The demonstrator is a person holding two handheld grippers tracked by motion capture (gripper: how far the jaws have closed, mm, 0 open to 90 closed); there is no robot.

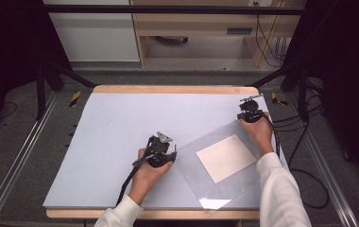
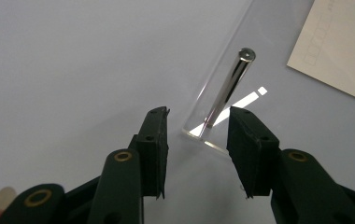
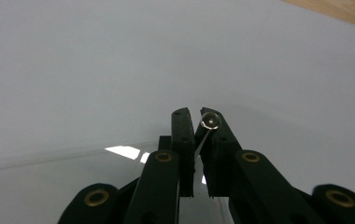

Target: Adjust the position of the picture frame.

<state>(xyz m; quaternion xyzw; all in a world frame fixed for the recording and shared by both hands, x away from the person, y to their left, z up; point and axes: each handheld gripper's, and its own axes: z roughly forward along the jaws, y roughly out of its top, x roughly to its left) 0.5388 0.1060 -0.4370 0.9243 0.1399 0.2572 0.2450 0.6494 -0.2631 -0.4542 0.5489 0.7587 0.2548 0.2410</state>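
A clear plastic sheet (image 1: 206, 189) lies skewed on the right half of the pale mat, with a cream paper square (image 1: 226, 157) under or in it. My left gripper (image 1: 172, 153) (image 2: 199, 116) stands open at the sheet's left corner (image 2: 196, 133). A shiny metal post (image 2: 229, 84) rises from that corner between the jaw tips, and neither pad touches it. My right gripper (image 1: 246, 117) (image 3: 196, 119) is at the sheet's far corner, its jaws shut on the thin edge of the sheet (image 3: 96, 177). A round post cap (image 3: 211, 121) sits right at its tips.
The pale blue-grey mat (image 1: 121, 132) covers a wooden table, whose edge (image 1: 168, 89) shows at the back. Black frame legs and cables (image 1: 305, 142) stand off the table's right side. Wooden furniture (image 1: 192, 23) stands beyond.
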